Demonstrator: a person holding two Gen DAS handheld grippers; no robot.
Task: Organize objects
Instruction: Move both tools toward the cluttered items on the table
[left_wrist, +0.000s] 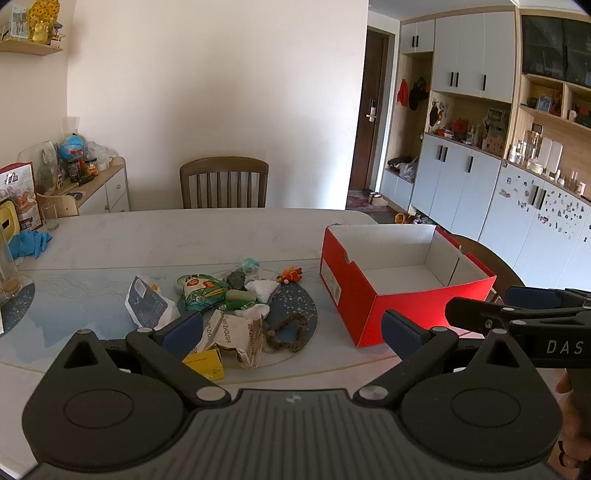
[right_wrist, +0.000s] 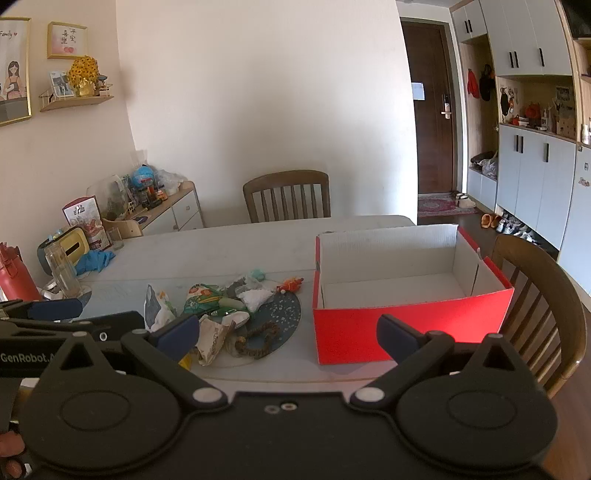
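A pile of small objects lies on the table: a green snack bag (left_wrist: 201, 291) (right_wrist: 201, 295), a beige packet (left_wrist: 236, 338) (right_wrist: 212, 338), a yellow box (left_wrist: 205, 363), a brown rope (left_wrist: 286, 332) (right_wrist: 256, 339), an orange toy (left_wrist: 290, 275) (right_wrist: 291, 284) and a white-blue pouch (left_wrist: 147, 304) (right_wrist: 157, 306). An open, empty red box (left_wrist: 369, 314) (right_wrist: 406, 326) stands to the right of the pile. My left gripper (left_wrist: 291, 328) is open and empty, above the table's near edge. My right gripper (right_wrist: 286, 332) is open and empty, beside it.
A wooden chair (left_wrist: 224, 182) (right_wrist: 287, 195) stands at the table's far side, another chair (right_wrist: 543, 306) at the right. A glass (right_wrist: 64, 271), blue gloves (left_wrist: 29, 242) (right_wrist: 92, 260) and a red bottle (right_wrist: 13, 275) sit at the table's left.
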